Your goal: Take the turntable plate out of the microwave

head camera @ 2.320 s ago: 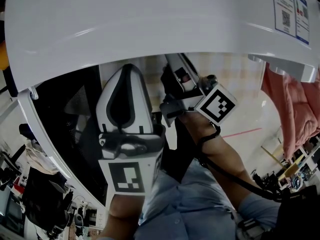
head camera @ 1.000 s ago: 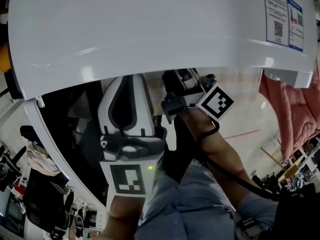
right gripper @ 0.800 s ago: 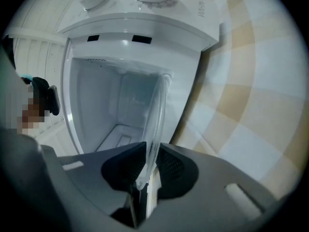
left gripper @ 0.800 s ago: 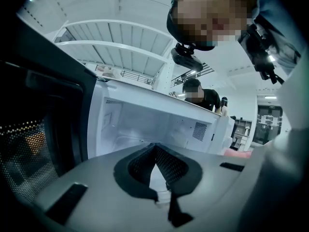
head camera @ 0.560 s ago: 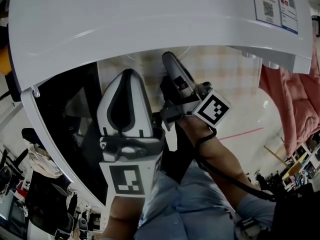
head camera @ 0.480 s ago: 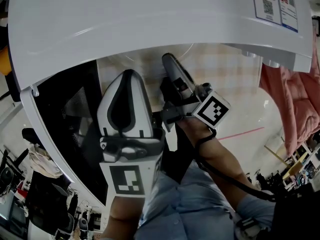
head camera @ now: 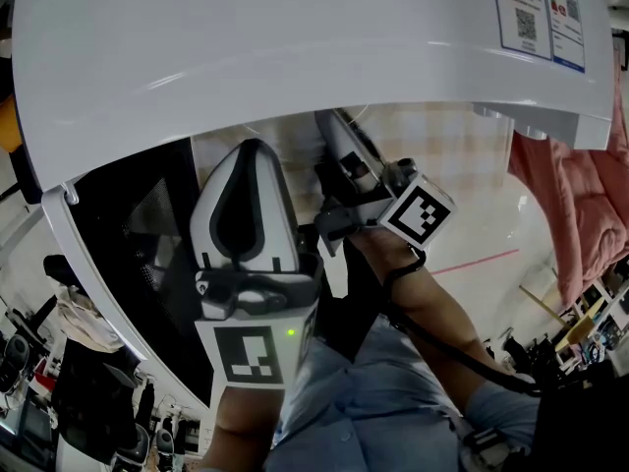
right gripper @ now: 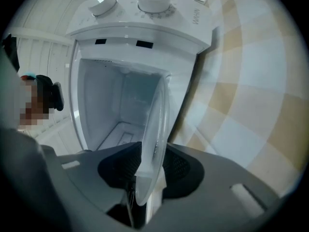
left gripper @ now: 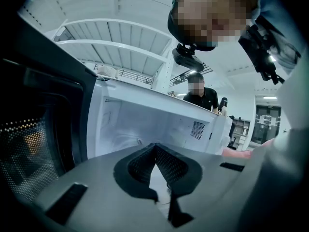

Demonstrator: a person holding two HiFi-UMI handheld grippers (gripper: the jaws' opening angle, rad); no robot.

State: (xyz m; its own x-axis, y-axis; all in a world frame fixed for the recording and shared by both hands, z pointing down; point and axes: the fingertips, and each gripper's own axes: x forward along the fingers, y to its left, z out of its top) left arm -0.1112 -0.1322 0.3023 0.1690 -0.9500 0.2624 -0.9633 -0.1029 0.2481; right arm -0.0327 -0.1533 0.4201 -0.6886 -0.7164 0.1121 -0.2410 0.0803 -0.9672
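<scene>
The clear glass turntable plate (right gripper: 155, 129) shows edge-on in the right gripper view, just outside the open white microwave (right gripper: 120, 100). Its near rim lies between the jaws of my right gripper (right gripper: 150, 170), which are opening; the pads stand off the glass. In the head view my right gripper (head camera: 332, 131) reaches under the microwave's top (head camera: 295, 47), which hides the plate. My left gripper (head camera: 254, 147) is beside it, pointing at the empty cavity (left gripper: 145, 124). Its fingertips (left gripper: 155, 146) meet with nothing between them.
The black microwave door (head camera: 128, 254) hangs open at the left. A checkered cloth (right gripper: 241, 105) covers the surface under the microwave. Two white knobs (right gripper: 154, 1) sit on its control panel. A pink cloth (head camera: 580, 214) hangs at the right. A person (left gripper: 198, 95) stands behind the microwave.
My right gripper drew back a little from under the microwave's top, then stayed about where it was. The left gripper has not moved.
</scene>
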